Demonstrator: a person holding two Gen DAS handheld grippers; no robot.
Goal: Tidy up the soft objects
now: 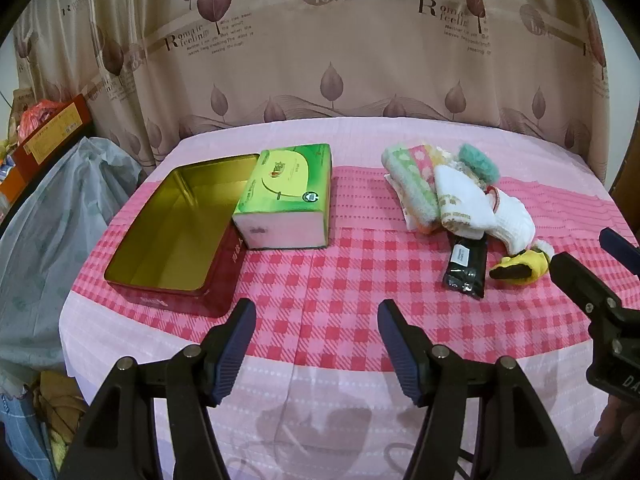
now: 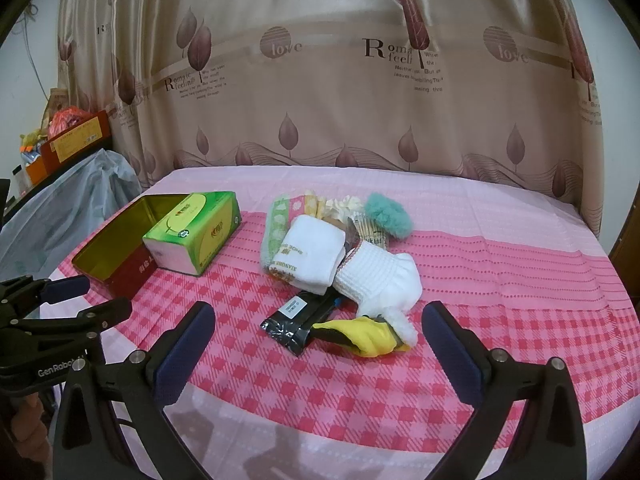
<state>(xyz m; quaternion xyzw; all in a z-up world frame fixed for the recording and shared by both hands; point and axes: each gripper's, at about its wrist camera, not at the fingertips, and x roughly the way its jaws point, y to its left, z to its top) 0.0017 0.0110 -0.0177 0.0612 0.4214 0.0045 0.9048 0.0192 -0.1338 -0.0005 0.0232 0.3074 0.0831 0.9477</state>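
Observation:
A pile of soft things (image 1: 448,192) (image 2: 336,248) lies on the pink checked cloth: white socks (image 2: 376,276), a pastel dotted cloth (image 1: 412,184), a teal fluffy ball (image 2: 388,210), a black packet (image 1: 466,262) (image 2: 300,314) and a yellow-and-black piece (image 2: 368,336). An open red tin with a gold inside (image 1: 176,224) (image 2: 116,236) sits at the left. My left gripper (image 1: 316,320) is open above bare cloth, near the tin. My right gripper (image 2: 320,324) is open, just short of the black packet and yellow piece. Both hold nothing.
A green tissue box (image 1: 286,196) (image 2: 196,232) leans against the tin's right end. A leaf-print curtain (image 1: 320,60) hangs behind the table. A grey plastic bag (image 1: 60,208) and stacked boxes (image 1: 48,132) stand to the left. The cloth's pale front edge (image 1: 320,392) is near me.

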